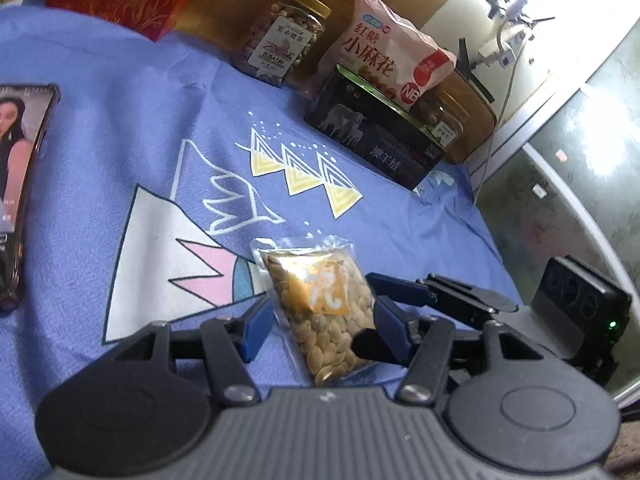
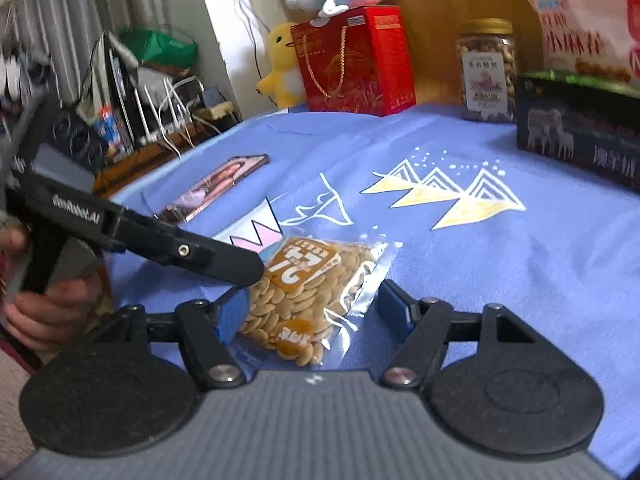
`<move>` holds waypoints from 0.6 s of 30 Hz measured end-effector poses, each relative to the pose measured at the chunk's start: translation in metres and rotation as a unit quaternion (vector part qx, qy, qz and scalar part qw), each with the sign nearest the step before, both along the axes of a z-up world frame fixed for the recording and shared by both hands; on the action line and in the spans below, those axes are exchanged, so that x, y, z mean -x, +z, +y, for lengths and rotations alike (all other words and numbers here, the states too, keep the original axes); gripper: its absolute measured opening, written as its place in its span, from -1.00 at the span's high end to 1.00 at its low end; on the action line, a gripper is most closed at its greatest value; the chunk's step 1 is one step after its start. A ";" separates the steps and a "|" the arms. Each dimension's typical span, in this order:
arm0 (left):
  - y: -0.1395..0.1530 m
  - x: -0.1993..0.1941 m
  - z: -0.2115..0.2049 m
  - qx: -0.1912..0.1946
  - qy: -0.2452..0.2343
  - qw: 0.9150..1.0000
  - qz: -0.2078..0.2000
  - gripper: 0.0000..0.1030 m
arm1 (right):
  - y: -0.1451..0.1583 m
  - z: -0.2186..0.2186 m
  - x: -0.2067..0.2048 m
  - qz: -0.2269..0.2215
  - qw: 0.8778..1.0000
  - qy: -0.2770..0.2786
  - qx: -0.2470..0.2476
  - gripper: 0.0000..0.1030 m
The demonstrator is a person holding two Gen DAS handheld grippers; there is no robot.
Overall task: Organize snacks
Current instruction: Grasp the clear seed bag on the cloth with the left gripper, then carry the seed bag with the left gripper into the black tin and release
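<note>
A clear packet of pale seeds with an orange label (image 1: 320, 304) lies on the blue cloth, also in the right wrist view (image 2: 308, 292). My left gripper (image 1: 320, 316) is open with its blue fingers on either side of the packet. My right gripper (image 2: 312, 312) is open around the same packet from the other side. The left gripper's black finger (image 2: 208, 256) reaches over the packet's left edge. The right gripper's fingers (image 1: 400, 296) show at the packet's right.
A nut jar (image 1: 280, 40), a pink snack bag (image 1: 384, 56) on a black box (image 1: 376, 136), and a red gift box (image 2: 352, 60) stand at the back. A phone (image 1: 20, 184) lies at the left. Blue cloth (image 2: 500, 280) covers the table.
</note>
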State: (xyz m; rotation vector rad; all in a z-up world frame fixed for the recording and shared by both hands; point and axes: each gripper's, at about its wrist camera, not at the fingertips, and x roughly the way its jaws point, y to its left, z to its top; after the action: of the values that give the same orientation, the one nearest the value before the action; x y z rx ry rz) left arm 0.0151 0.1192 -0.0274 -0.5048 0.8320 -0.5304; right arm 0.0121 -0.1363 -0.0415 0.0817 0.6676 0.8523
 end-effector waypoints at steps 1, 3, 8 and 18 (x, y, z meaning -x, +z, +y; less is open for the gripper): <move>-0.001 -0.001 0.002 0.010 0.002 1.000 0.003 -0.10 | 0.000 -0.004 -0.002 0.012 1.000 0.002 -0.012 -0.43; -0.004 -0.002 0.006 0.027 0.007 1.000 0.008 -0.07 | -0.001 -0.011 -0.007 0.037 0.999 0.003 -0.040 -0.42; -0.005 -0.004 0.005 0.029 0.013 0.999 0.003 -0.10 | -0.002 -0.017 -0.009 0.066 0.996 -0.001 -0.066 -0.07; 0.002 -0.012 -0.019 0.003 0.011 1.000 -0.016 0.01 | -0.003 -0.032 -0.017 0.077 0.992 -0.044 -0.086 0.61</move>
State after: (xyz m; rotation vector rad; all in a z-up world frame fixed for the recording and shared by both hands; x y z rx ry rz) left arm 0.0269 0.1006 -0.0255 -0.5089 0.7947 -0.5198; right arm 0.0288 -0.1684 -0.0444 0.3327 0.7285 0.8224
